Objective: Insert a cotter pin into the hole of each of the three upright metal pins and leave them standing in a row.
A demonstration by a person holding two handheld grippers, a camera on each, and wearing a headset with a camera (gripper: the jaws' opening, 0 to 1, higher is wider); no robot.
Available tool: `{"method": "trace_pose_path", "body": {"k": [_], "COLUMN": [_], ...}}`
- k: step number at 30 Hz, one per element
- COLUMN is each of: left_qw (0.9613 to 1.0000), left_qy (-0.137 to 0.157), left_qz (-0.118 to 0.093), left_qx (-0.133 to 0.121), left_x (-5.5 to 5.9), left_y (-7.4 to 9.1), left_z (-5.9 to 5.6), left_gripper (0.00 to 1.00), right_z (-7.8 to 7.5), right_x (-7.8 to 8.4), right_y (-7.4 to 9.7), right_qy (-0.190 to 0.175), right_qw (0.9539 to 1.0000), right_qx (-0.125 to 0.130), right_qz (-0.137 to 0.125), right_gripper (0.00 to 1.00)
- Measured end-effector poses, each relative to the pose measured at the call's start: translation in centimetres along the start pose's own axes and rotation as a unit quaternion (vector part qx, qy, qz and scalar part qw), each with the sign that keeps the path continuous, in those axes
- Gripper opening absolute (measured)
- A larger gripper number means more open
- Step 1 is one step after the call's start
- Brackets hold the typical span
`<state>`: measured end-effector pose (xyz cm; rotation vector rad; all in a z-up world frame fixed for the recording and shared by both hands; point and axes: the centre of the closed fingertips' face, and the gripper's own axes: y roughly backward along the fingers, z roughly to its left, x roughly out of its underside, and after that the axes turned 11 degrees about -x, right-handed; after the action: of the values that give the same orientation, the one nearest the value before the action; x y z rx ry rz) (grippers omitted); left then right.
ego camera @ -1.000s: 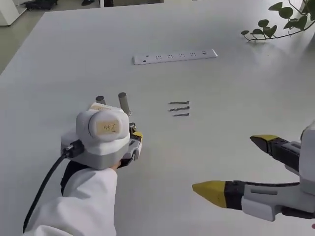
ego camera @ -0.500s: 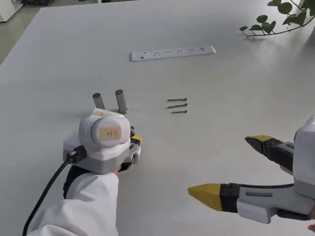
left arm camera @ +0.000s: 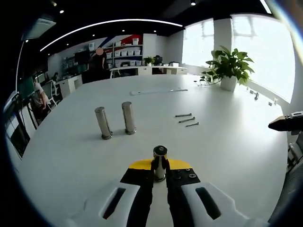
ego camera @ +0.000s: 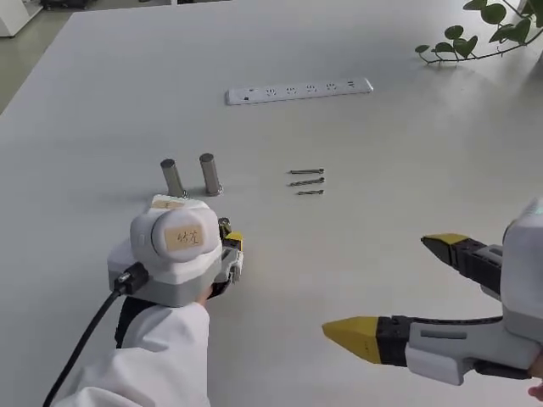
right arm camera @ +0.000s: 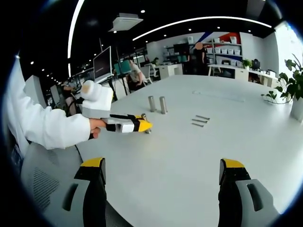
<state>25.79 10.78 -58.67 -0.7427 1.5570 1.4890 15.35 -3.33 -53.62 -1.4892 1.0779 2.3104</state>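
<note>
Evidently the left gripper (left arm camera: 160, 171) is clamped on an upright grey metal pin (left arm camera: 160, 155) (steadying it, we judge), the right gripper (right arm camera: 163, 164) hanging empty, jaws apart.

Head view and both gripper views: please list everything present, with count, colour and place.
Table: one, white, under everything.
Pins: three, grey metal; two stand side by side on the table, one upright between the jaws of the left gripper.
Cotter pins: three, grey, lying in a stack-like row to the right of the standing pins.
Power strip: one, white, far side of the table.
Plant: one, green, far right corner.
Sleeve: one, white, behind the left gripper.
Left gripper: white with yellow tips, shut on a pin.
Right gripper: white with yellow tips, open, over bare table at near right.
</note>
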Motion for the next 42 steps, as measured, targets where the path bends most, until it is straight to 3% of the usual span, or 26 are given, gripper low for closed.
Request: {"method": "trace_pose_path", "body": {"k": [6, 10, 16, 24, 30, 34, 39, 42], "left_qw": [1.0000, 0.9999, 0.9982, 0.9937, 0.9882, 0.9834, 0.9741, 0.9716], "left_qy": [0.000, -0.014, -0.036, -0.040, -0.029, -0.048, -0.089, -0.082], "left_qz": [-0.001, -0.009, -0.011, -0.012, -0.013, -0.016, 0.015, 0.023], "left_qx": [0.000, 0.006, 0.046, 0.104, 0.150, 0.174, 0.208, 0.221], "left_x": [-0.1, -0.4, -0.5, -1.4, -2.1, -2.2, -0.1, 0.7], "left_y": [0.2, 0.6, 1.8, 3.6, 4.6, 5.4, 6.8, 7.4], "left_z": [-0.1, -0.3, -1.2, -1.6, -1.5, -1.4, -1.4, -1.4], "left_gripper": [0.10, 0.23, 0.48, 0.66, 0.71, 0.77, 0.89, 0.95], "right_z": [0.0, 0.1, 0.2, 0.2, 0.2, 0.1, -0.2, -0.4], "right_x": [0.0, -0.3, -0.1, 0.0, 0.0, -0.1, -0.3, -0.3], "right_y": [0.0, -0.1, -0.1, 0.0, 0.0, 0.0, 0.1, 0.1], "right_qy": [0.001, 0.001, 0.003, 0.003, 0.005, 0.008, 0.011, 0.013], "right_qw": [1.0000, 1.0000, 1.0000, 1.0000, 0.9999, 0.9999, 0.9998, 0.9996], "right_qx": [0.002, 0.000, -0.001, 0.000, 0.000, 0.000, 0.003, 0.004], "right_qz": [0.001, -0.003, 0.002, 0.005, 0.010, 0.014, 0.016, 0.023], "right_gripper": [0.99, 0.99, 0.99, 0.99, 0.99, 0.99, 0.99, 0.99]}}
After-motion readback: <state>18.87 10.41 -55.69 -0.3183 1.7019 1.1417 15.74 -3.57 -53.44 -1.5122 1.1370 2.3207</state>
